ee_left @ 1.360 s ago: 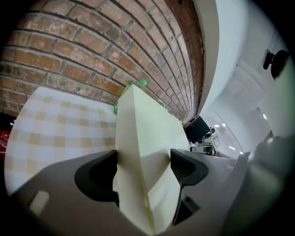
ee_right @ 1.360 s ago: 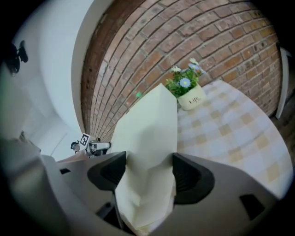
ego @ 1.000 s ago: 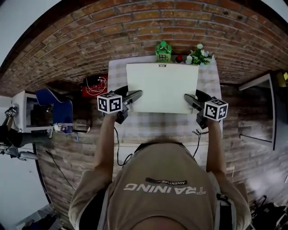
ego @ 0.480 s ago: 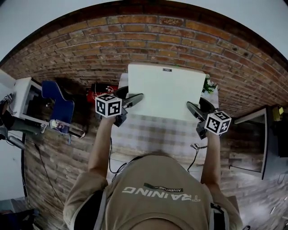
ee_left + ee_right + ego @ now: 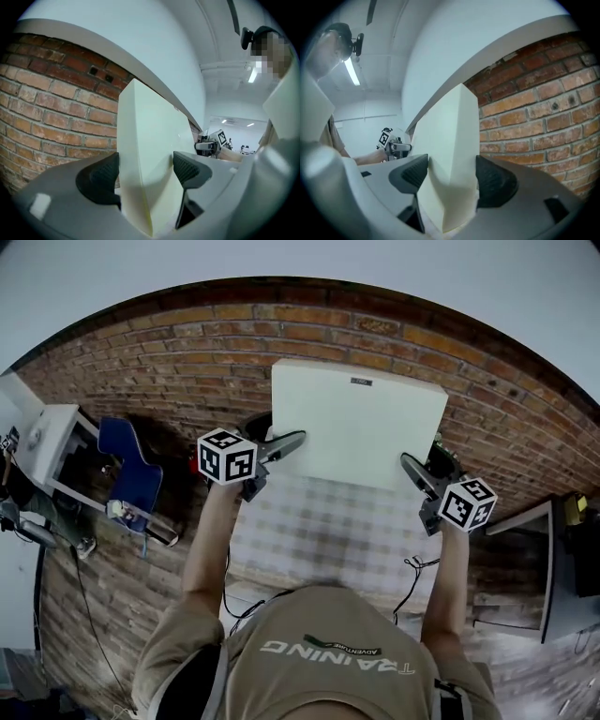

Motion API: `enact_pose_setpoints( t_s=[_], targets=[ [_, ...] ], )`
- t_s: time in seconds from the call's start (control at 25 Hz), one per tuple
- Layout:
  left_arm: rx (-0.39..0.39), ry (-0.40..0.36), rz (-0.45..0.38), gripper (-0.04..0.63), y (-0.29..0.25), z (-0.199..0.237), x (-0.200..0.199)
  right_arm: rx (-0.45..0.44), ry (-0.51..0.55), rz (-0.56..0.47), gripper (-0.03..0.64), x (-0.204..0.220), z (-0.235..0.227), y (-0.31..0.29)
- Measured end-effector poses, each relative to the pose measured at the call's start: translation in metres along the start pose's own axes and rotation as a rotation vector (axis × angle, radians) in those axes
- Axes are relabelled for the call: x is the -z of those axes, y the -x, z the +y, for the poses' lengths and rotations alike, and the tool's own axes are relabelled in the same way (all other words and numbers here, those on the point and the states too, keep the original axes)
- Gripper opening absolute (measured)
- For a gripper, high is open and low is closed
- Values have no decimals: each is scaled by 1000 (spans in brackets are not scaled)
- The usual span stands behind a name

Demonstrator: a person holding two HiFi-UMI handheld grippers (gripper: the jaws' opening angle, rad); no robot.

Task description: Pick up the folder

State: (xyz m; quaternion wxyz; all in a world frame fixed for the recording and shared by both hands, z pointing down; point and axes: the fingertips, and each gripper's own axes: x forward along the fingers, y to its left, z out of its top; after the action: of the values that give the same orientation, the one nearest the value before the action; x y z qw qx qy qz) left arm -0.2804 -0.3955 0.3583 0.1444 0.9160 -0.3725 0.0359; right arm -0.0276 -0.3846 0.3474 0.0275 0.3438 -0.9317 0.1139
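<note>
A large cream-white folder (image 5: 361, 423) is held up in the air above the checked table (image 5: 319, 531), tilted toward the brick wall. My left gripper (image 5: 292, 442) is shut on its left edge and my right gripper (image 5: 411, 465) is shut on its right edge. In the left gripper view the folder (image 5: 145, 159) stands edge-on between the two dark pads (image 5: 101, 180). In the right gripper view the folder (image 5: 450, 159) is likewise clamped between the pads (image 5: 494, 180), its edge slightly bent. The opposite gripper (image 5: 391, 143) shows small in the distance.
A brick wall (image 5: 187, 343) rises behind the table. At the left stand a blue chair (image 5: 131, 474) and a white cabinet (image 5: 42, 451). A dark table (image 5: 553, 549) is at the right. Cables (image 5: 412, 568) hang at the table's front edge.
Both grippers have raised the folder off the table and tipped it up toward the wall. It now hides the green toy and flowers at the table's back edge.
</note>
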Motion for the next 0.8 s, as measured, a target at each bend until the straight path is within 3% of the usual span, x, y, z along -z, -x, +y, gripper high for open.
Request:
enact_pose_setpoints(
  t_s=[0.44,0.8],
  targets=[
    [14,-109,-104,350,7,-21,-84,4,90,-139,287,-85,10,15],
    [29,-187,-140,350,14,-36,-121,23,158,-177,287,-119,21,27]
  ],
)
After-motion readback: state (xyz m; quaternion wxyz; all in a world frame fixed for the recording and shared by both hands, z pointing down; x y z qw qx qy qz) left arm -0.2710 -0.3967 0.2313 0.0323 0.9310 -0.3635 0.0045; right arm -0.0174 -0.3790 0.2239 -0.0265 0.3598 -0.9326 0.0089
